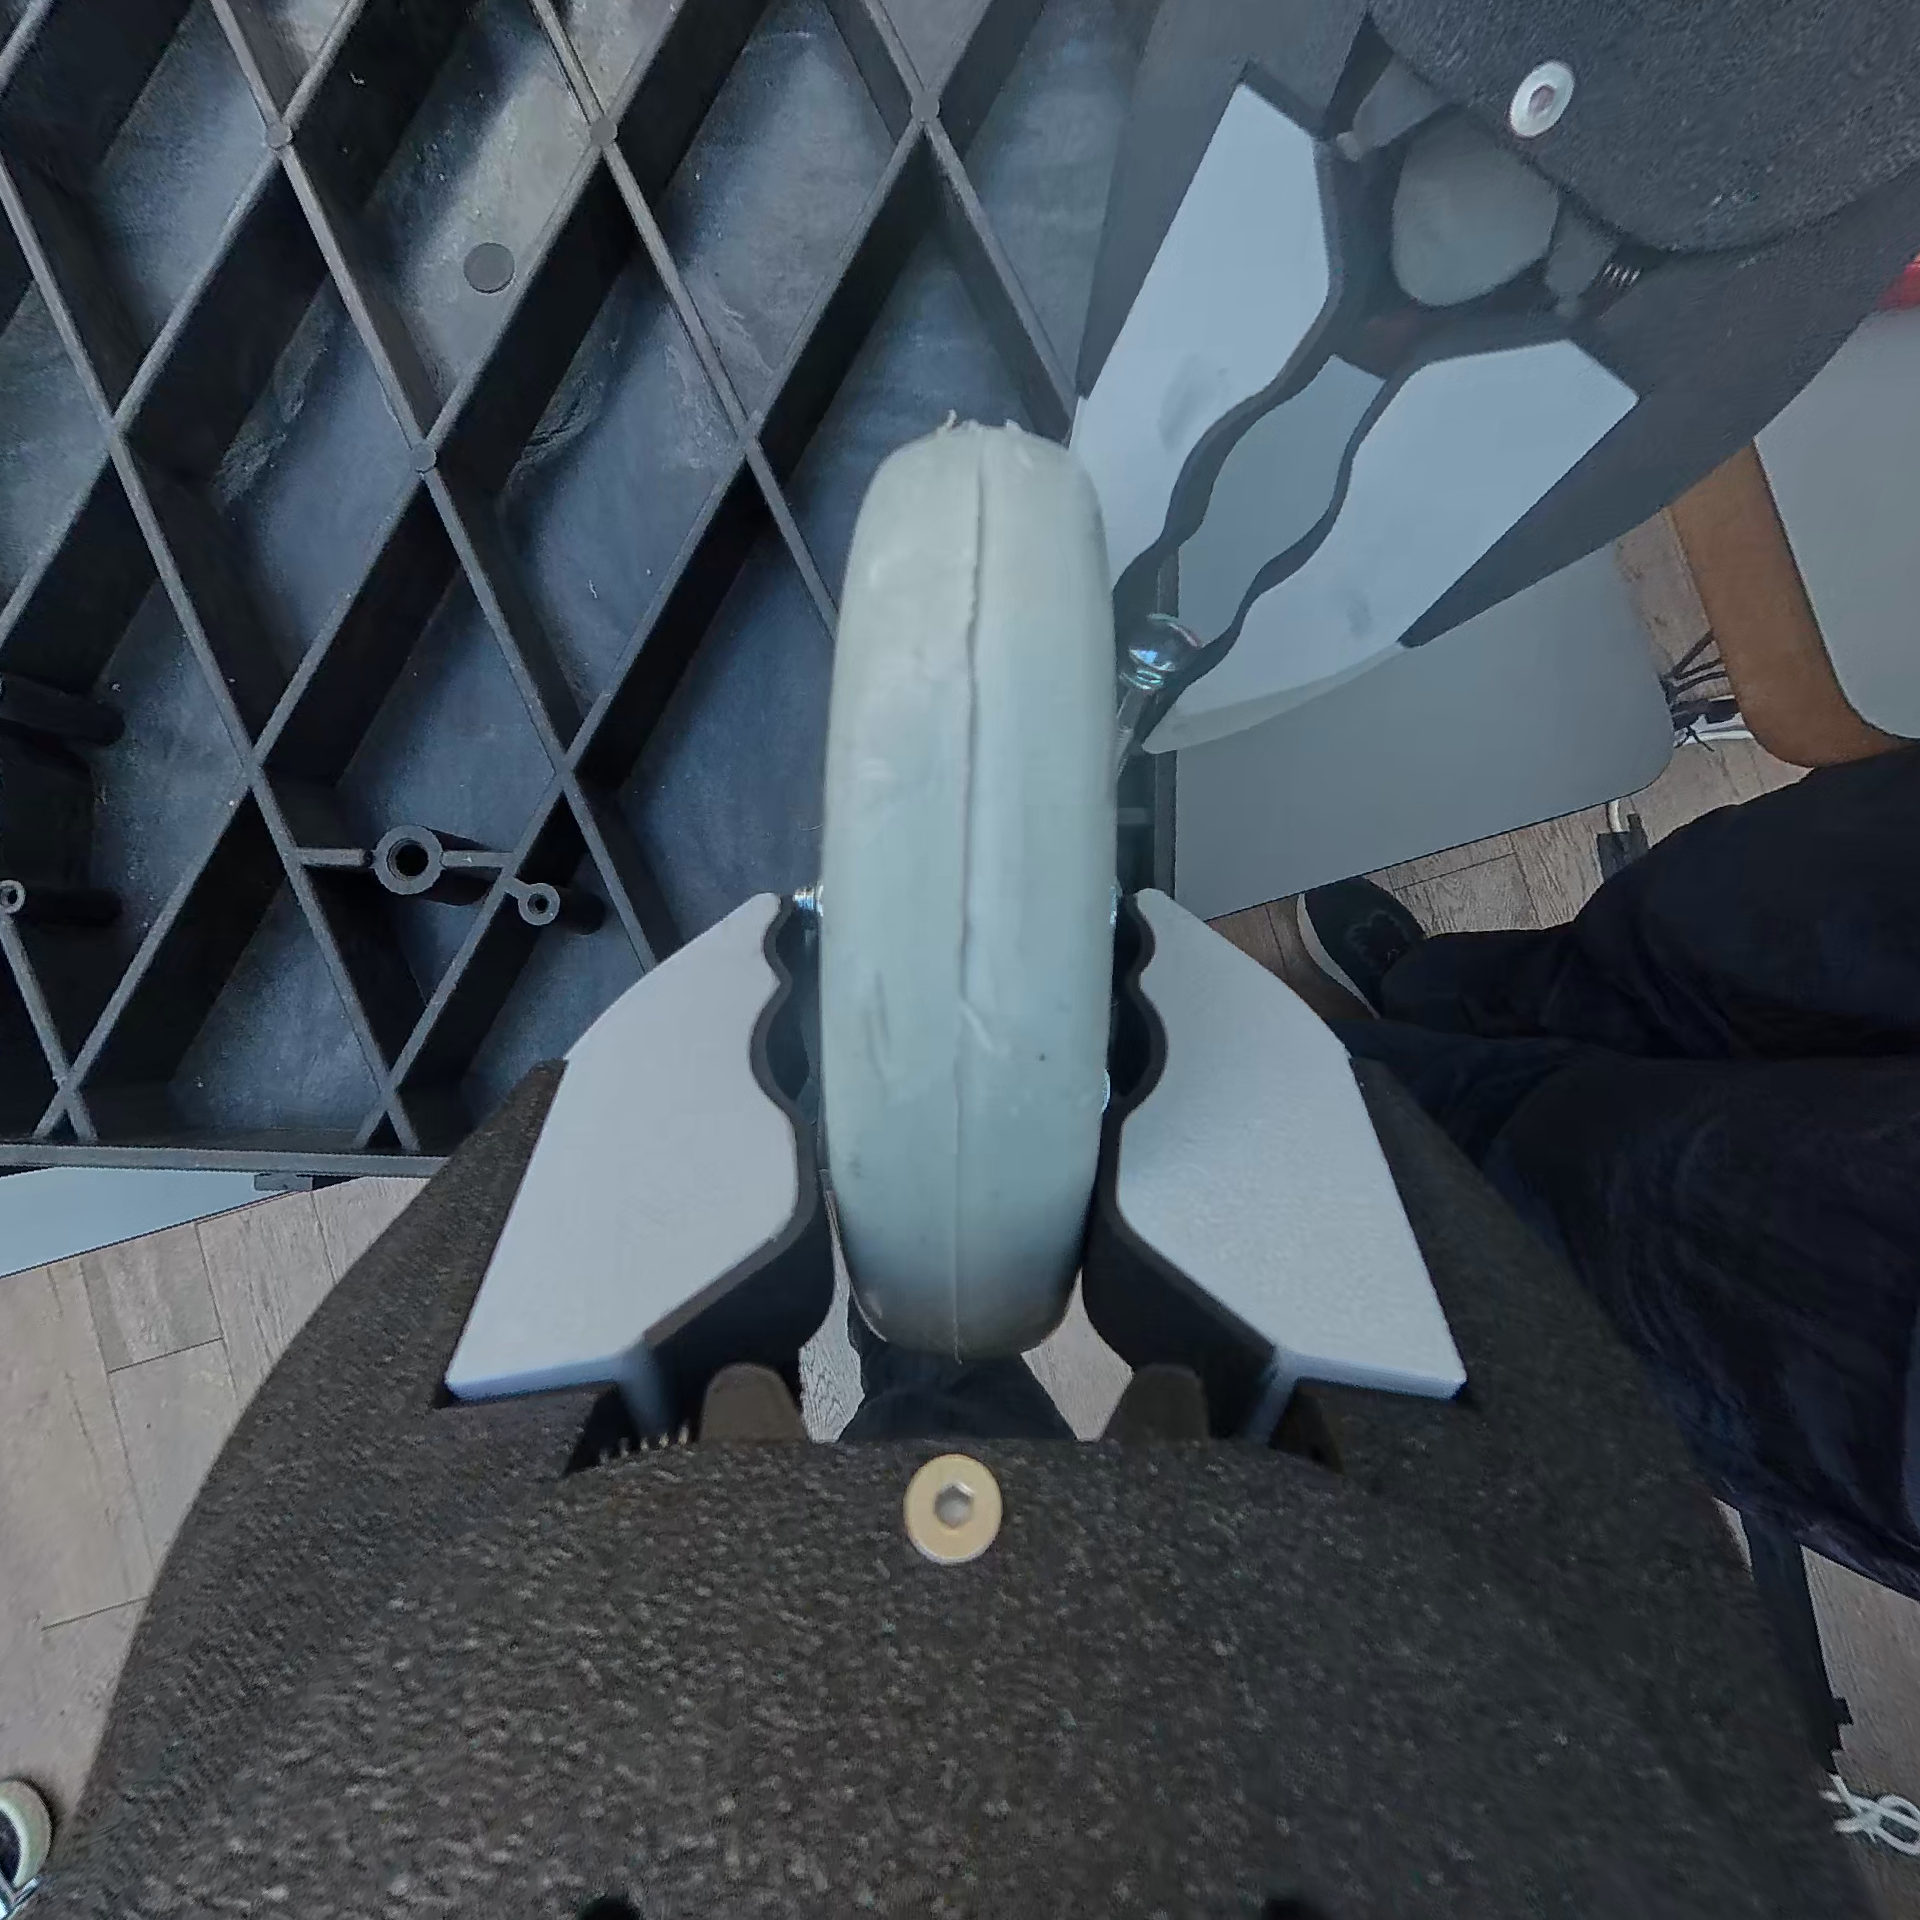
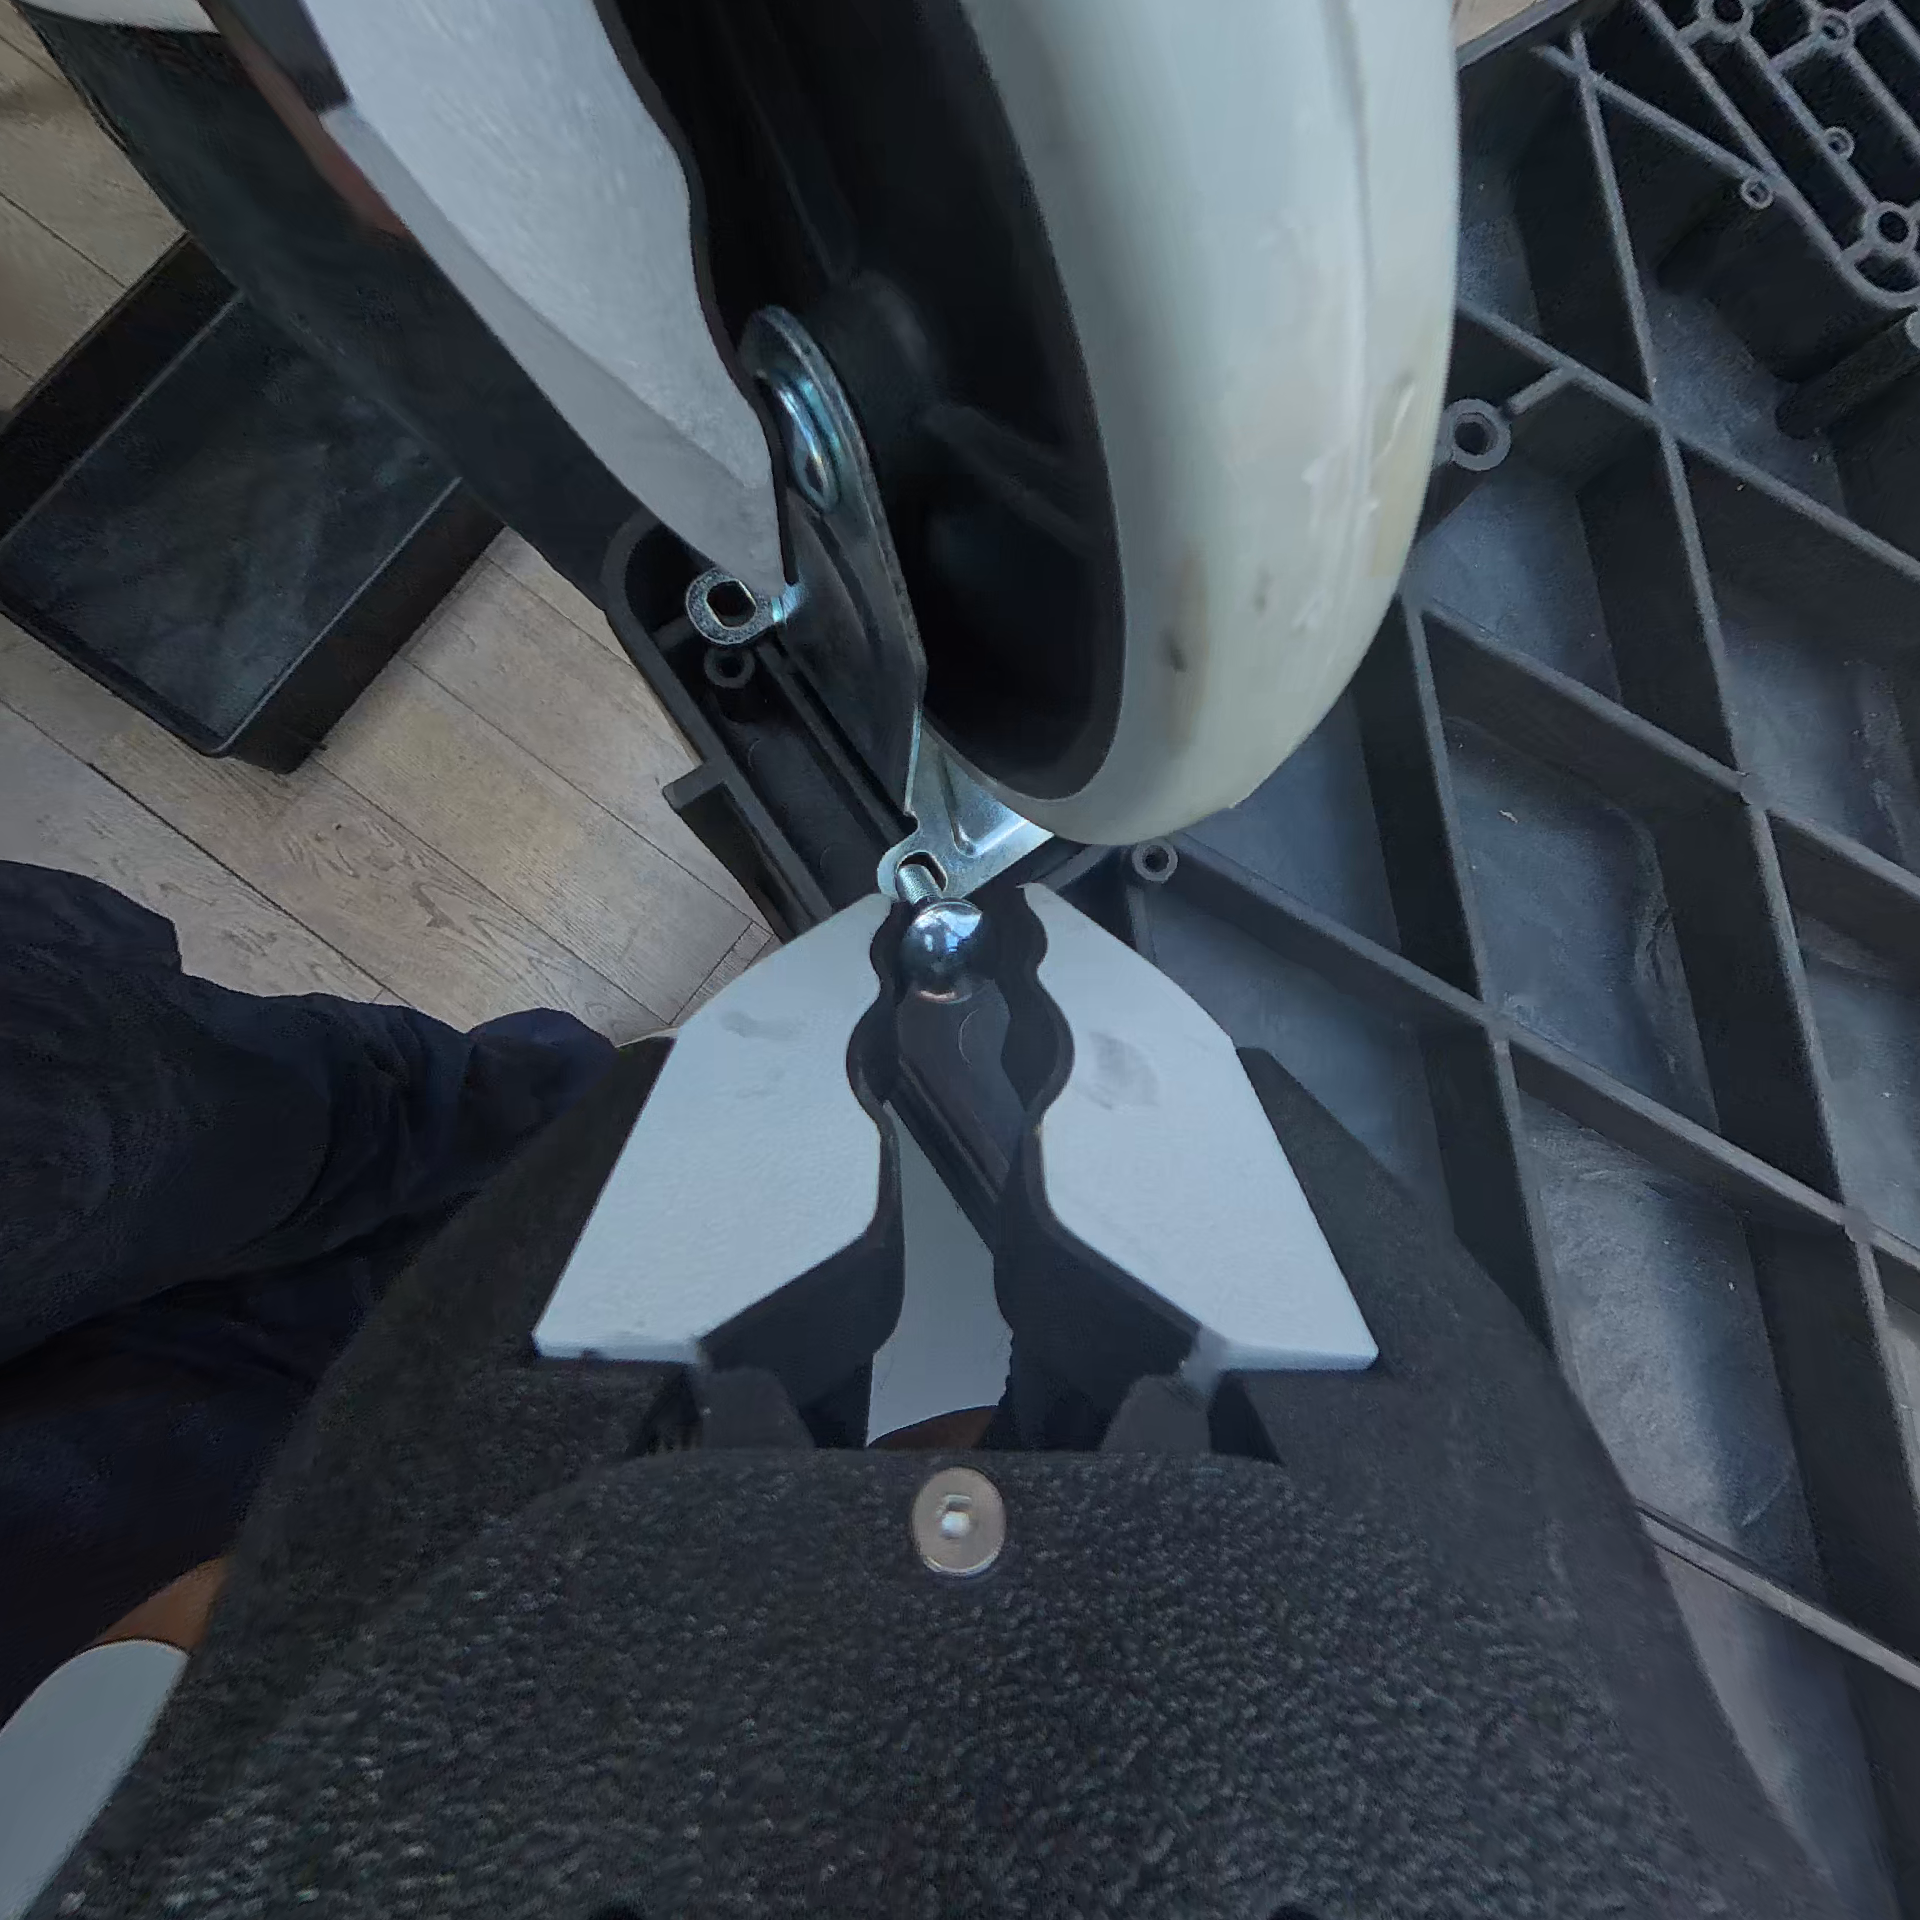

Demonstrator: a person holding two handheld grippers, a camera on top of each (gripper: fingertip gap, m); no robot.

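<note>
**Both grippers on the caster wheel at the ribbed panel's edge**

We see the left gripper (image 1: 961, 997) with its grey fingers (image 1: 665, 1174) clamped on either side of a grey caster wheel (image 1: 961, 831), tread edge-on to the camera, a seam line running down its middle. The wheel stands upright at the right-hand edge of a black plastic panel (image 1: 416, 520), underside up, with diamond-pattern ribs and small moulded screw bosses. A bolt end shows at the wheel's left side, just off the left fingertip.

In the right wrist view we see the right gripper (image 2: 940, 951) with its fingers (image 2: 748, 1174) closed on a round-headed chrome screw (image 2: 940, 945). The screw's threaded end enters a slot in the caster's zinc-plated bracket (image 2: 961, 821), which lies against the ribbed panel (image 2: 1558, 935) just under the wheel (image 2: 1226, 416). A second slotted tab of the bracket (image 2: 732, 608) sticks out on the far side, near the tip of the left gripper's finger (image 2: 582, 312). The wheel's hub is black with a metal axle washer.

From the left wrist view, the right gripper (image 1: 1195, 655) comes in from the upper right, tips beside the wheel and touching the screw (image 1: 1153, 644).

Around: pale wood-plank floor (image 2: 416, 831), a dark rectangular tray on the floor (image 2: 239, 582), a person's dark trousers (image 1: 1662, 1143), a dark shoe (image 1: 1351, 935)
</note>
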